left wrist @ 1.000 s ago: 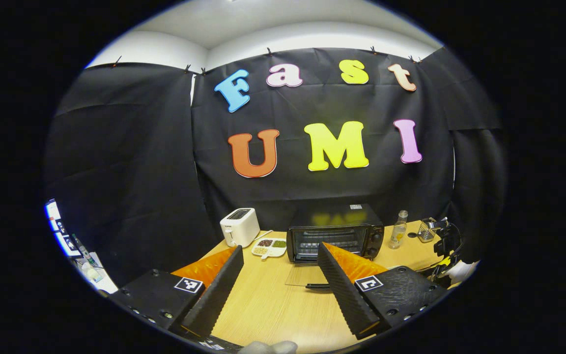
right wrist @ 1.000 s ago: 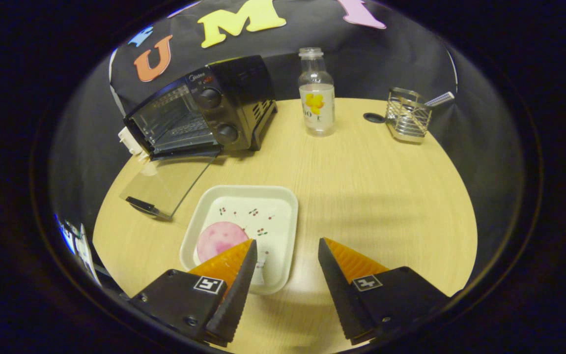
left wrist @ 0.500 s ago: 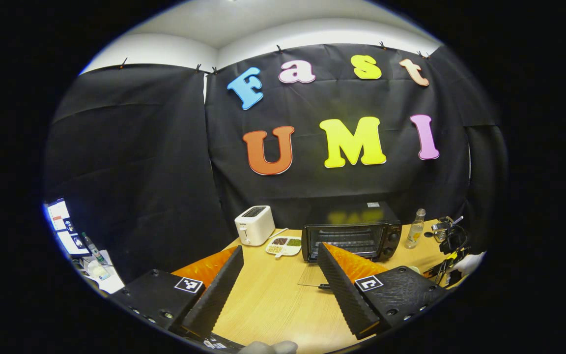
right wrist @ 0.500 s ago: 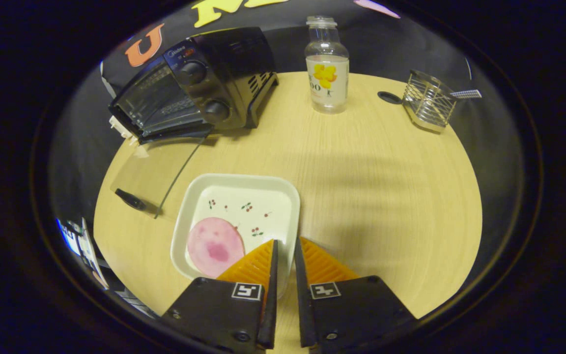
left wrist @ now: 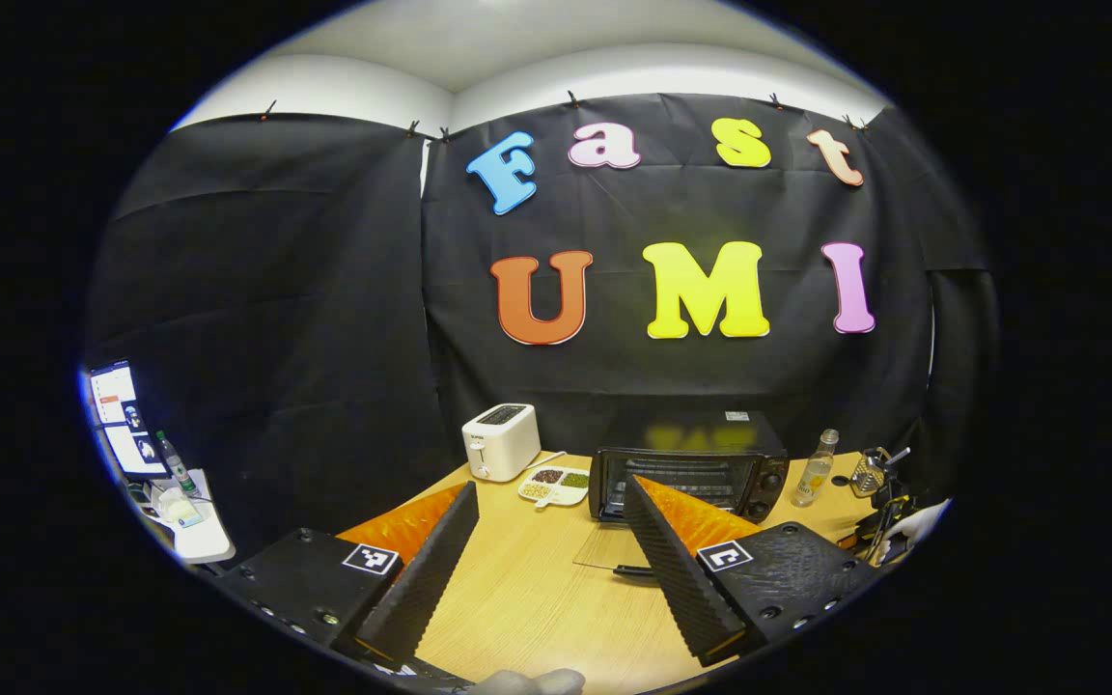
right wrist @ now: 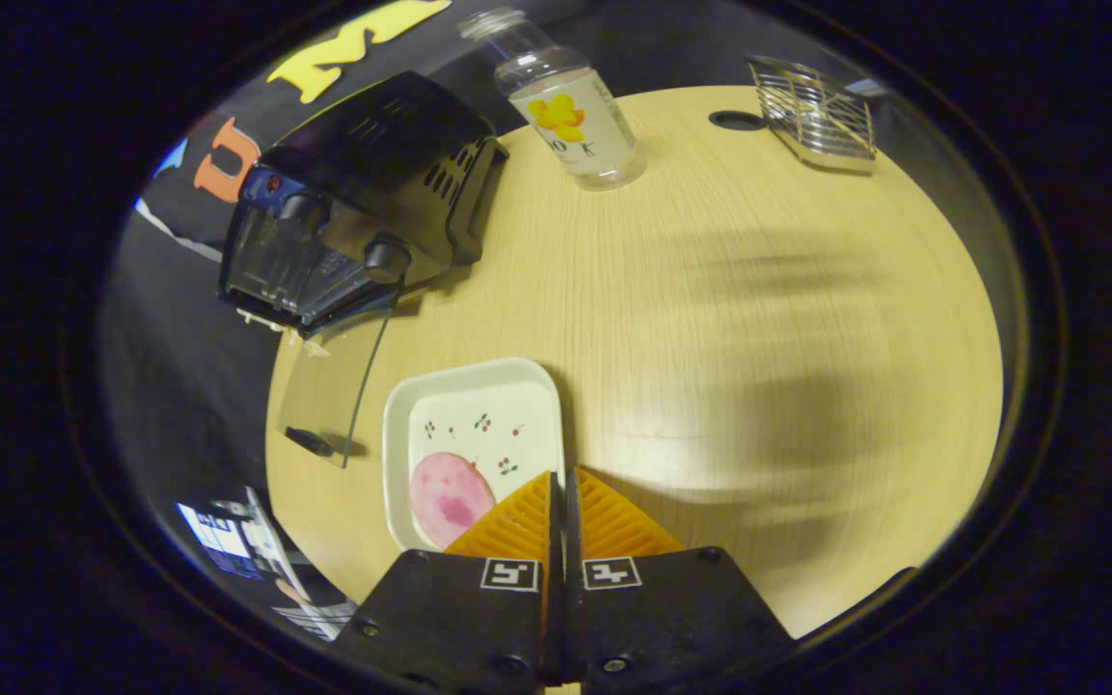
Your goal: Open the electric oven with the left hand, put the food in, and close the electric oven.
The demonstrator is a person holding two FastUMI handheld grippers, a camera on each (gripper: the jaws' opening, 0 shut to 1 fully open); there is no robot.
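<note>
Plate [right wrist: 479, 386] rim pinched in right claw [right wrist: 562, 475]; ham [right wrist: 450, 497] left.

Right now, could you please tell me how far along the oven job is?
Done: the oven stands open, its glass door folded down flat on the table. In hand: the right claw is shut on the plate rim, the pink food slice on it. The left claw is open, holding nothing. Left: plate in, door closed.

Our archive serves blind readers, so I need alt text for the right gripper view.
The right gripper is shut on the rim of a white plate holding a pink slice on a wooden table. Beyond stands a black oven with its glass door folded down, plus a bottle and a wire rack.
</note>
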